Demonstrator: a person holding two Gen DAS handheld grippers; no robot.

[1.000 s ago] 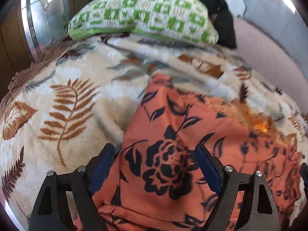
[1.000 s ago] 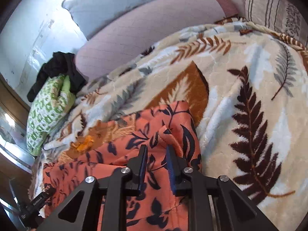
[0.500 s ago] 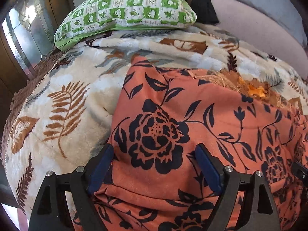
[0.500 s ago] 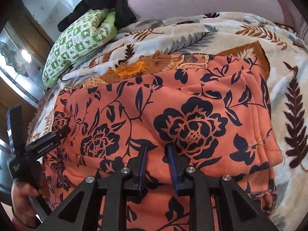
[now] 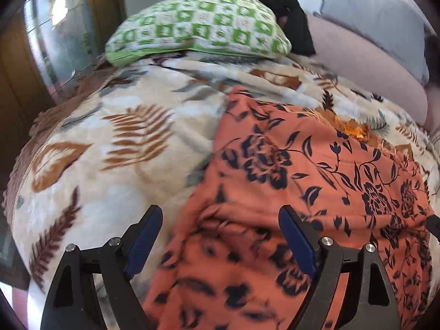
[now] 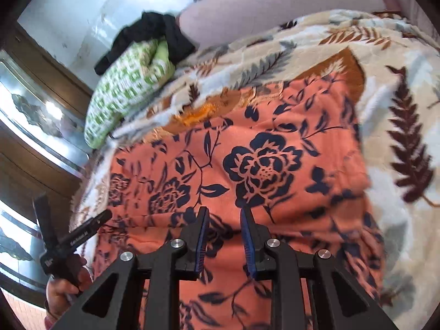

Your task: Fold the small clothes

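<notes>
The right gripper (image 6: 224,214) parts slightly, releasing the orange floral garment (image 6: 247,165) beneath its fingers; the left gripper (image 5: 220,217) hovers wide open, empty.

Orange cloth (image 5: 316,181) near edge under my left gripper (image 5: 220,236) blurred; fold there unreadable. Bottom cut off below my right gripper (image 6: 224,236).

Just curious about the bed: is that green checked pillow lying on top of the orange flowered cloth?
No, the green checked pillow lies apart from the orange flowered cloth, with blanket between them.
</notes>
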